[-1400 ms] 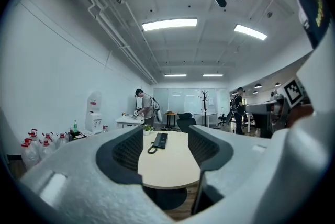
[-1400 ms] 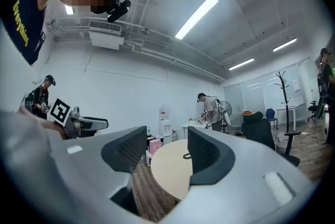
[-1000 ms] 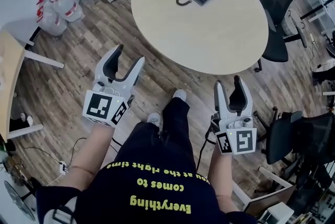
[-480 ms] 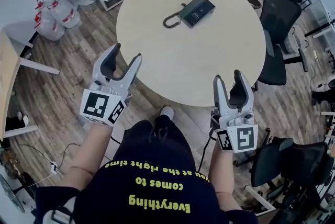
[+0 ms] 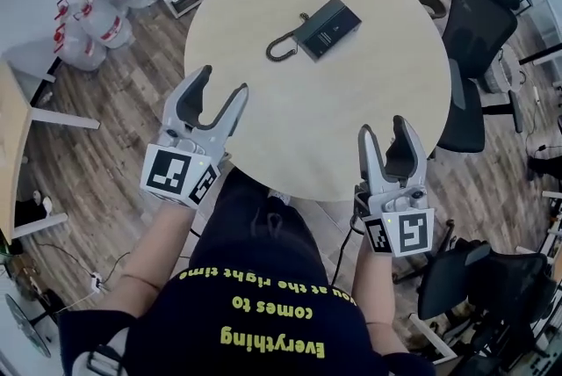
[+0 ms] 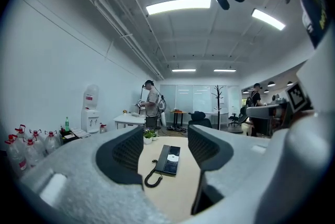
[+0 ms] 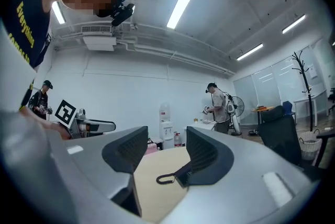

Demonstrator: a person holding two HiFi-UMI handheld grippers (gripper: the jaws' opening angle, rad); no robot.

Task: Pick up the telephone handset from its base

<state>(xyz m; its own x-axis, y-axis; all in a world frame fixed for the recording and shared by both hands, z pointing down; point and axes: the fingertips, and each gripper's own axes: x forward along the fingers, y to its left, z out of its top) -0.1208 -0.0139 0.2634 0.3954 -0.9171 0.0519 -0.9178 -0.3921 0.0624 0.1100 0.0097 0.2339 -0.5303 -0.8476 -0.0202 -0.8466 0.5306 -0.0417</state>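
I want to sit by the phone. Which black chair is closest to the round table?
The black office chair close beside the round table's right edge. The other black chair, near the right gripper, stands apart from the table.

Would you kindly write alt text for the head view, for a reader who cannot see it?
From above, a person holds the left gripper and right gripper, jaws open and empty, at the near edge of a round table. A dark telephone with a coiled cord lies untouched on its far side.
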